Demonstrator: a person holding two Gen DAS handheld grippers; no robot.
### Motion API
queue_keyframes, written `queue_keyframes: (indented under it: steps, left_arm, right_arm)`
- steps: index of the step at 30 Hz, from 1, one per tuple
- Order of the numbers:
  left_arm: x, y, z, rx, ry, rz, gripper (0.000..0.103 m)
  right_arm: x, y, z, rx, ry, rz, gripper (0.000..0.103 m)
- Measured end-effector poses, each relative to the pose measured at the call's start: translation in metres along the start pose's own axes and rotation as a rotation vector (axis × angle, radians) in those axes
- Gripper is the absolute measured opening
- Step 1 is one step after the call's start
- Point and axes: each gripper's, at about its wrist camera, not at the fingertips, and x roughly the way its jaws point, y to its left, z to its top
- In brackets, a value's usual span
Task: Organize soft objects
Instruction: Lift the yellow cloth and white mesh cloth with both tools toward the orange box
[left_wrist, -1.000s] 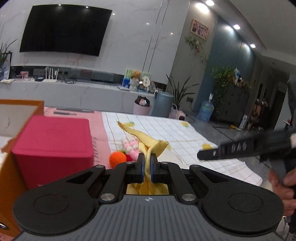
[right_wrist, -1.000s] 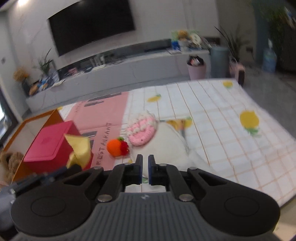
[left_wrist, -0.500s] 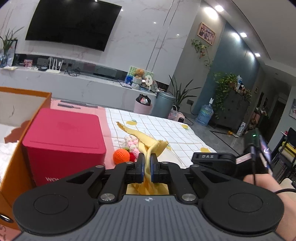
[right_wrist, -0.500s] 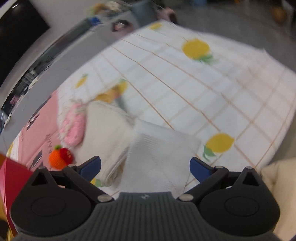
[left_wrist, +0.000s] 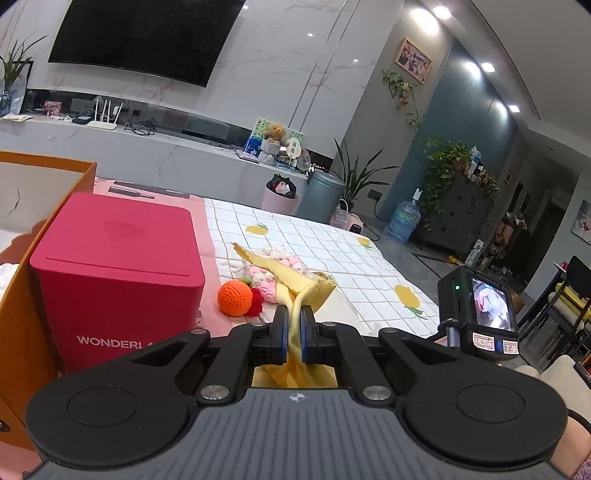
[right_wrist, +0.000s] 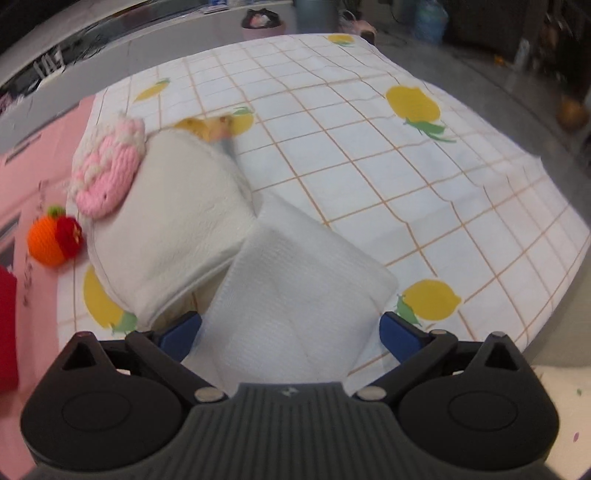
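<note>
My left gripper (left_wrist: 291, 328) pinched tight on yellow cloth (left_wrist: 295, 284), light, floppy. My right gripper (right_wrist: 290, 328) wide open, empty, over white towel (right_wrist: 295, 295) on near counter (right_wrist: 480, 206). Towel soft, thick; I'd grab folded near edge.

A white tablecloth (right_wrist: 369, 155) gridded in orange with yellow lemons carries a waffle-textured white towel (right_wrist: 295, 295), a cream towel (right_wrist: 177, 229), a pink-and-white knit (right_wrist: 107, 173), an orange-and-red ball (right_wrist: 51, 240), beside a magenta box (left_wrist: 114, 273).
</note>
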Motion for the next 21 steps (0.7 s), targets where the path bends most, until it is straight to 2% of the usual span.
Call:
queue_keyframes:
  steps: [3, 4, 6, 7, 8, 9, 10, 13, 19, 21]
  left_arm:
    - [0.002, -0.001, -0.002, 0.001, 0.003, -0.012, 0.007]
    - [0.001, -0.002, -0.002, 0.007, 0.0, -0.008, 0.007]
    - [0.0, -0.005, -0.003, 0.026, -0.009, -0.001, 0.007]
    - [-0.001, -0.006, -0.003, 0.032, -0.013, 0.002, 0.007]
    - [-0.002, -0.007, -0.003, 0.035, -0.017, 0.003, 0.007]
    - [-0.003, -0.008, -0.003, 0.035, -0.02, 0.005, 0.007]
    - [-0.004, -0.008, -0.003, 0.033, -0.022, 0.005, 0.007]
    - [-0.006, -0.007, -0.003, 0.031, -0.037, 0.006, 0.007]
    - [-0.01, -0.008, -0.001, 0.032, -0.057, -0.002, 0.007]
    - [-0.011, -0.008, 0.001, 0.039, -0.065, -0.005, 0.007]
  right_arm:
    - [-0.008, 0.001, -0.001, -0.067, -0.027, 0.03, 0.079]
    - [-0.011, 0.002, -0.002, -0.08, -0.041, 0.036, 0.067]
    - [-0.012, 0.002, -0.003, -0.089, -0.051, 0.039, 0.052]
    - [-0.014, 0.002, -0.004, -0.094, -0.06, 0.041, 0.037]
    - [-0.015, -0.001, -0.004, -0.095, -0.073, 0.03, 0.014]
    - [-0.015, -0.005, -0.002, -0.084, -0.068, 0.028, 0.005]
    - [-0.015, -0.011, 0.0, -0.058, -0.06, 0.051, 0.001]
    - [-0.016, -0.029, 0.003, 0.047, -0.02, 0.161, 0.0]
    - [-0.064, -0.044, 0.003, 0.105, -0.129, 0.324, 0.0]
    - [-0.073, -0.045, 0.003, 0.104, -0.151, 0.351, 0.0]
